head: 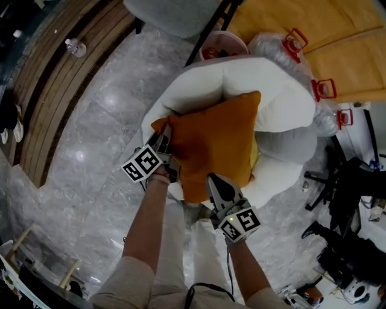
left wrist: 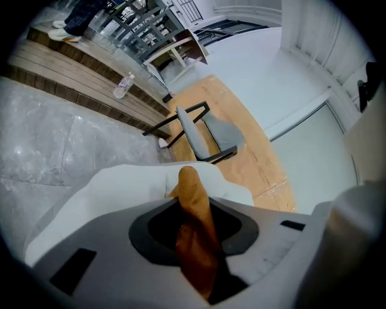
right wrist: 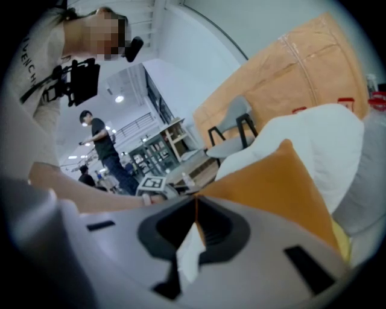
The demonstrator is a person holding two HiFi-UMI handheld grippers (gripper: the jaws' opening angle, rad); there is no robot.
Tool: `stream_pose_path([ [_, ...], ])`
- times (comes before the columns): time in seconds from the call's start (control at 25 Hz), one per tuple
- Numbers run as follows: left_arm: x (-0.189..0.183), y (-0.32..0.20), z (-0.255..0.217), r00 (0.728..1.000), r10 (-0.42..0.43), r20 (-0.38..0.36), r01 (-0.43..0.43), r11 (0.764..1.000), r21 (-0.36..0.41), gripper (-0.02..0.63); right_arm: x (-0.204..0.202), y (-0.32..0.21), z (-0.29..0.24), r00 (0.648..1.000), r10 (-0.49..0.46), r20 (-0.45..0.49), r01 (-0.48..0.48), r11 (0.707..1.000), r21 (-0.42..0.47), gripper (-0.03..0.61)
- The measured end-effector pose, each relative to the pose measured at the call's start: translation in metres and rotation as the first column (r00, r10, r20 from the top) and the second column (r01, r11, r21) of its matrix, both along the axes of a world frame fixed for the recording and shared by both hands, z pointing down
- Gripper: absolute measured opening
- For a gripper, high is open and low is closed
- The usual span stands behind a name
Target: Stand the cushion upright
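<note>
Orange cushion (head: 217,142) on white armchair (head: 274,90), grey chair (head: 175,15) beyond.

A polished grey stone floor (head: 84,151) fills the left and lower part of the head view and catches pale glints of light. Wooden steps (head: 60,84) run diagonally across the upper left, with a plastic bottle (head: 75,47) lying on them. A grey chair (head: 175,15) on black legs stands at top centre, beside tan panels (head: 319,42) at upper right. A white padded seat (head: 283,90) sits mid-frame. Black clutter (head: 356,181) lines the right edge.
</note>
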State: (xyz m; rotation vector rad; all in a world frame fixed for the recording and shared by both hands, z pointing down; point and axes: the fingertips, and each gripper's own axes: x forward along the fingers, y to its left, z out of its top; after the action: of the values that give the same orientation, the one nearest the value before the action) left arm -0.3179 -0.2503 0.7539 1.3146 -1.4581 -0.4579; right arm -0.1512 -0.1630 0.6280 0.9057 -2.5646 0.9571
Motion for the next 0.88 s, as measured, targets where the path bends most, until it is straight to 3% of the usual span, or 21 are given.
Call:
stream_pose_path([
  [0.6,0.032,0.057,-0.063,1.000,0.007,0.026,-0.011,0.982,0.189,0.091,0.074,-0.013,-0.028,0.991,0.133,-0.026,-0.130,0.987,0.090,0.018],
  [0.88,0.049,0.087,-0.092,0.996,0.030,0.082,-0.049,0.968,0.245,0.089,0.113,-0.013,-0.043,0.979,0.201,-0.037,-0.195,0.973,0.124,0.018],
])
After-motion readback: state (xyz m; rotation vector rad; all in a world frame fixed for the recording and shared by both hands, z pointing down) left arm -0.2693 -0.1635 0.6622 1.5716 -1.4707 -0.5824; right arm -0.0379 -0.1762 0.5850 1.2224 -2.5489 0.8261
